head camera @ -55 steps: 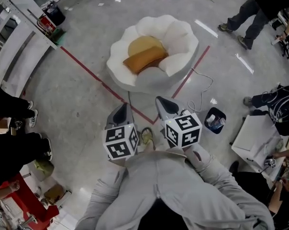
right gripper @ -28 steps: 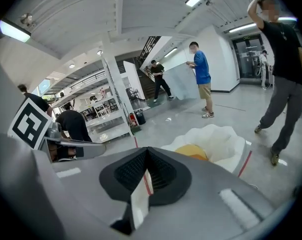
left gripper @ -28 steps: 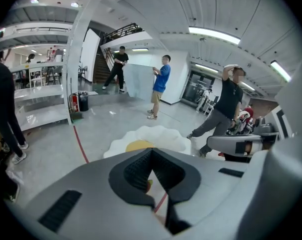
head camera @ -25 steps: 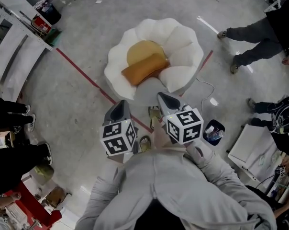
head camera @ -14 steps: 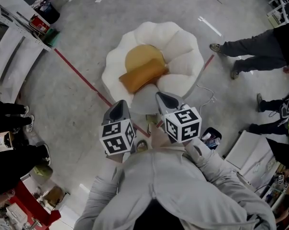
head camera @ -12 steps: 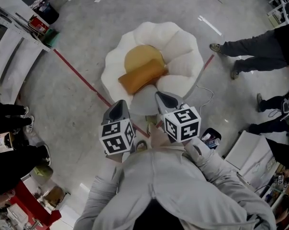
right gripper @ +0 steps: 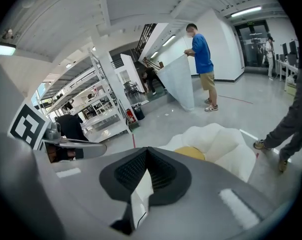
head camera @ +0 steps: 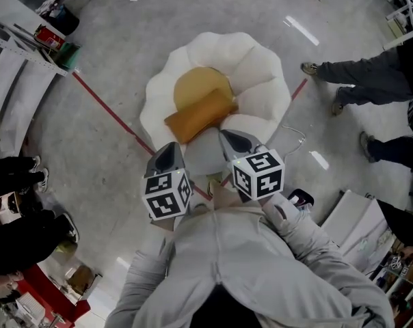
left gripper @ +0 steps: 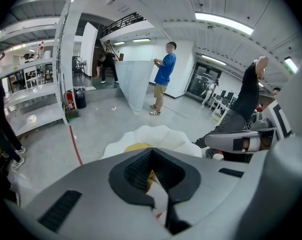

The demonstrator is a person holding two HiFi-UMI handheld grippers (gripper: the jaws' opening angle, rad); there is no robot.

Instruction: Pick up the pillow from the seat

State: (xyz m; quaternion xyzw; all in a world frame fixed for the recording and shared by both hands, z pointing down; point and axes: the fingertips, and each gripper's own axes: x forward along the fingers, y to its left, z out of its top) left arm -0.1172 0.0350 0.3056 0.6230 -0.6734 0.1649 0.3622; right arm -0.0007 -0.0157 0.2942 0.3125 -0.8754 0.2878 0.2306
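Note:
An orange pillow (head camera: 199, 115) lies across a round yellow seat cushion (head camera: 197, 86) in a white shell-shaped chair (head camera: 261, 80). Both grippers are held side by side in front of the person's chest, short of the chair's front edge and not touching it. My left gripper (head camera: 169, 156) is shut with nothing in it. My right gripper (head camera: 234, 141) also looks shut and holds nothing. In the left gripper view the chair (left gripper: 161, 135) and yellow cushion (left gripper: 137, 147) show just past the closed jaws. The right gripper view shows the chair (right gripper: 218, 141) ahead too.
A red floor line (head camera: 111, 108) runs under the chair and a white cable (head camera: 292, 137) lies at its right. Metal shelving (head camera: 22, 53) stands at far left. People stand at left (head camera: 18, 217) and right (head camera: 360, 87). A person in blue (left gripper: 164, 74) holds a large sheet beyond the chair.
The chair and pillow have come closer, sliding down the head view toward the grippers. Both grippers keep their pose. The people at right have shifted.

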